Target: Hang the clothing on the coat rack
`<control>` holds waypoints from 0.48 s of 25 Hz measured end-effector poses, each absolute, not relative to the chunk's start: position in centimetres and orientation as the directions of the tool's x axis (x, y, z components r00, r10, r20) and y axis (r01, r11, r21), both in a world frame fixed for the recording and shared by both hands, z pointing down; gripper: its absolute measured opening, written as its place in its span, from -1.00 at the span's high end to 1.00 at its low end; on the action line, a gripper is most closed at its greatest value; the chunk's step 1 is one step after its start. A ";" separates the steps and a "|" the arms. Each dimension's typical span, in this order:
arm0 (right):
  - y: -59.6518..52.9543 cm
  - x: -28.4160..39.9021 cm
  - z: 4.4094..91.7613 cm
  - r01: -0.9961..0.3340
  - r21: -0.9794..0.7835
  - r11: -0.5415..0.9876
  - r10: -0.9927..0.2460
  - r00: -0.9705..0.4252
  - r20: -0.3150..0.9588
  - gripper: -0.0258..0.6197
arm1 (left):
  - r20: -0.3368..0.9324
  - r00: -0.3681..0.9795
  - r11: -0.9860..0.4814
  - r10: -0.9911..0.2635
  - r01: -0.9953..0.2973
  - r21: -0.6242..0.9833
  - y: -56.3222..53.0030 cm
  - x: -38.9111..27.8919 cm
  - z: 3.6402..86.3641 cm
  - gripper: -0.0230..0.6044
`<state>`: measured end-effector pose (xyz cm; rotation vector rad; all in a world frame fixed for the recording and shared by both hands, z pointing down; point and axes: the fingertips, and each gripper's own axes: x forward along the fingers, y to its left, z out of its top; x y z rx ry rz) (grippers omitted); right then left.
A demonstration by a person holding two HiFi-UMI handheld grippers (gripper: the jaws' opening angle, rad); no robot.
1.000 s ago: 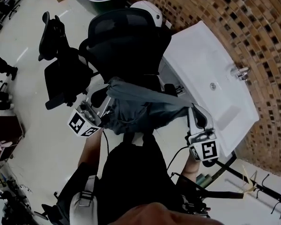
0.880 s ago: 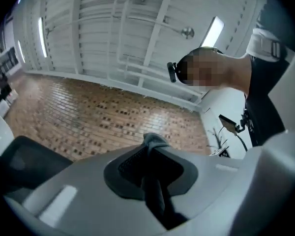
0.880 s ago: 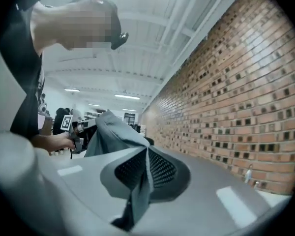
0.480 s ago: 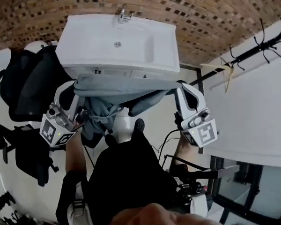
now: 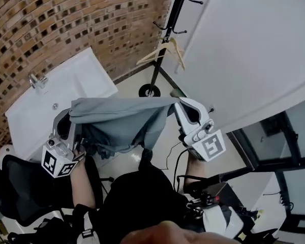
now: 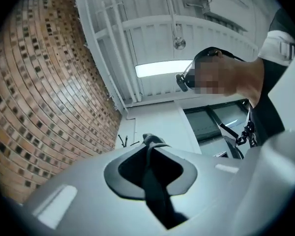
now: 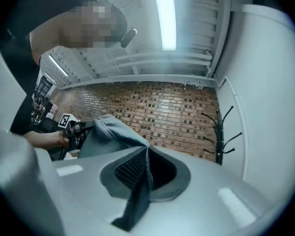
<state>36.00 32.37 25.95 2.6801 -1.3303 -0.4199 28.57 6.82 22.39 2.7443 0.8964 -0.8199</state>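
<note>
**Garment spread between both grippers, rack ahead**

You have the grey garment (image 5: 123,117) by its top edge, one end in the left gripper (image 6: 148,154) and the other in the right gripper (image 7: 146,163). Held wide like that, the cloth drops as one flat sheet in front of you and does not bunch. Its upper edge runs taut between your hands, which should make it easier to lay over a hook. It hangs in the air just beside the sink (image 5: 66,88), clear of the floor and well short of the coat rack (image 5: 165,39). The rack stands past it where the brick wall (image 5: 66,19) meets the white one, with a wooden hanger (image 5: 165,51) dangling from it.

The left fingers are closed on a thin dark fold, which fills the slit between them and pokes out past the tips. The right fingers are closed too, pinching a narrow grey strip, and the rest of the cloth fans away toward your other hand. Neither gripper touches anything but fabric.

Both holds look slim — a snag on a hook could tug the cloth out.
</note>
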 end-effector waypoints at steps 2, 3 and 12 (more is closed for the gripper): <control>36.4 39.3 25.3 -0.733 0.236 -0.638 -0.770 0.602 -0.210 0.89 | -0.548 0.638 -0.783 0.542 0.619 -0.054 10.6 32.5 21.3 0.83; 38.1 41.0 25.0 -0.721 0.242 -0.649 -0.761 0.612 -0.217 0.89 | -0.558 0.618 -0.769 0.554 0.637 -0.057 12.2 34.4 20.8 0.83; 49.1 51.0 19.7 -0.571 0.361 -0.737 -0.668 0.694 -0.267 0.89 | -0.611 0.480 -0.655 0.629 0.751 -0.084 22.4 48.4 16.2 0.83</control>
